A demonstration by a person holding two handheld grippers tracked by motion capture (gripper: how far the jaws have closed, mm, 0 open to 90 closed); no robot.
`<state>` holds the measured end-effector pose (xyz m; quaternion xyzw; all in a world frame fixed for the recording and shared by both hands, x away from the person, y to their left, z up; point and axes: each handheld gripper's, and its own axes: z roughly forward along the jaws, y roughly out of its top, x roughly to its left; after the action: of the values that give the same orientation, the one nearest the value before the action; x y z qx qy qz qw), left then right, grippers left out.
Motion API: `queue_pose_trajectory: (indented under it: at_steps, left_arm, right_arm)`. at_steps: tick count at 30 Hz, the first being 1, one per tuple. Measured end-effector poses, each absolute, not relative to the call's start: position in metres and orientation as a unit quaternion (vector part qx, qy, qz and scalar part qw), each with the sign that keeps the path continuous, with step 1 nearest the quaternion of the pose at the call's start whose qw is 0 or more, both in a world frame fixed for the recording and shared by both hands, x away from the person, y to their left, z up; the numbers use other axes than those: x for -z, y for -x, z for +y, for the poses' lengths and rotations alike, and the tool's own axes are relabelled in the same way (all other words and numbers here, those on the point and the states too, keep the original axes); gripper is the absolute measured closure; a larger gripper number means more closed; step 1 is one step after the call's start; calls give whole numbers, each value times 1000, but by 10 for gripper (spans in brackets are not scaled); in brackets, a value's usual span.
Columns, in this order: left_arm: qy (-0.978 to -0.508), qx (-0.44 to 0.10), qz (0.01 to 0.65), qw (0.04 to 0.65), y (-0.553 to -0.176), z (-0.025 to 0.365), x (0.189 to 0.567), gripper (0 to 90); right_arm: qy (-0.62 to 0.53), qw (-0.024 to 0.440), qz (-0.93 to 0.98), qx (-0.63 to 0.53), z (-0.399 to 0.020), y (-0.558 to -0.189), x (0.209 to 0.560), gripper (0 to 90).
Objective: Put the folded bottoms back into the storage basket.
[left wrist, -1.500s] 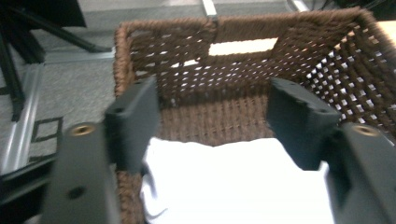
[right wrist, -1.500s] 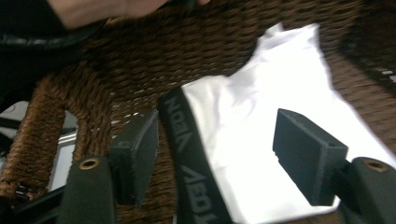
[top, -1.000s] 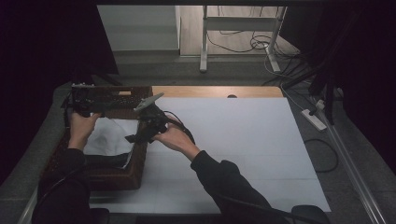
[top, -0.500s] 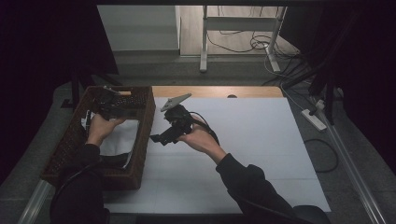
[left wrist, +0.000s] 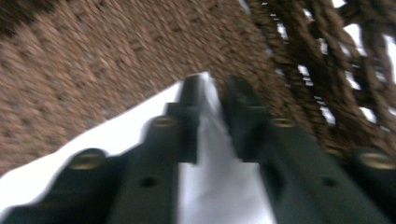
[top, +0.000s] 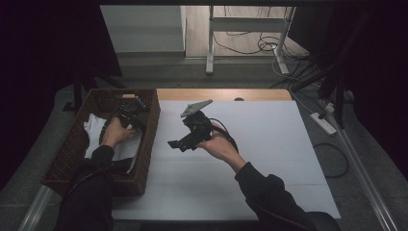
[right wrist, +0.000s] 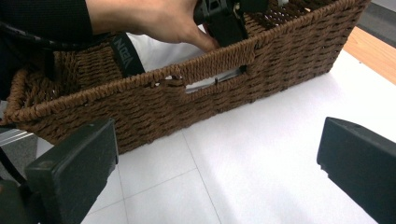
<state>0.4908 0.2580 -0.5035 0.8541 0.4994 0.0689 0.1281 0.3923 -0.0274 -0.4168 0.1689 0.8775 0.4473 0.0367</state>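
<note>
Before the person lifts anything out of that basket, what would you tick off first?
1. Left gripper closed on the white cloth: ok, a fold sits between its jaws, which have just been closing.
2. Grip firm enough to lift: cannot tell, the left gripper view is blurred.
3. Cloth free of the wicker basket weave: cannot tell.
4. Right gripper out of the way: ok, open, held above the white table beside the basket.
5. Landing space on the table: ok.
</note>
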Motion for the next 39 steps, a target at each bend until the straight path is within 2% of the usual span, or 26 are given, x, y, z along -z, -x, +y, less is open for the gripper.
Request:
queue_pose_trajectory:
  at_steps: [4,11,12,13,14,16,17,18,21,25,28,29,32,35,39]
  left_arm:
    - [-837,-74,511,181,-496,257,495,885]
    - [-822,-147,497,235,-498,251,476,882]
    - [-823,-147,494,239,-499,251,475,831]
    - [-819,-136,505,238,-502,252,475,732]
    - [-819,-136,505,238,-502,252,475,674]
    - [-815,-139,507,245,-500,256,473,592]
    - [-811,-140,511,248,-499,259,471,592]
    - [-809,-141,514,250,-498,262,469,504]
    - [-802,-134,515,272,-491,275,462,362]
    - [-791,-123,508,318,-472,290,450,249]
    - [-783,-121,508,337,-463,297,448,210]
    - [-781,-118,510,341,-459,299,447,142]
    - [-774,-109,512,355,-447,307,448,123]
    - [-772,-104,514,359,-436,312,448,53]
    - [-764,-103,516,372,-421,314,448,15]
  right_arm:
    - [-168,37,879,-445,-31,-391,419,0]
    - [-175,39,877,-447,-40,-391,419,0]
    - [-176,39,876,-448,-42,-392,419,0]
    - [-177,40,876,-446,-43,-392,419,0]
    - [-176,40,877,-446,-44,-392,419,0]
    - [-177,41,876,-447,-47,-391,419,0]
    - [-177,41,876,-447,-47,-391,419,0]
    - [-179,42,875,-448,-50,-390,420,0]
    - [-178,44,875,-448,-54,-390,419,0]
    - [-182,39,873,-451,-62,-388,421,0]
    - [-181,39,875,-448,-64,-386,421,0]
    - [-181,39,875,-448,-66,-384,422,0]
    - [-182,39,874,-448,-68,-383,423,0]
    - [-187,38,873,-448,-72,-380,425,0]
    - [-195,31,871,-450,-78,-378,428,0]
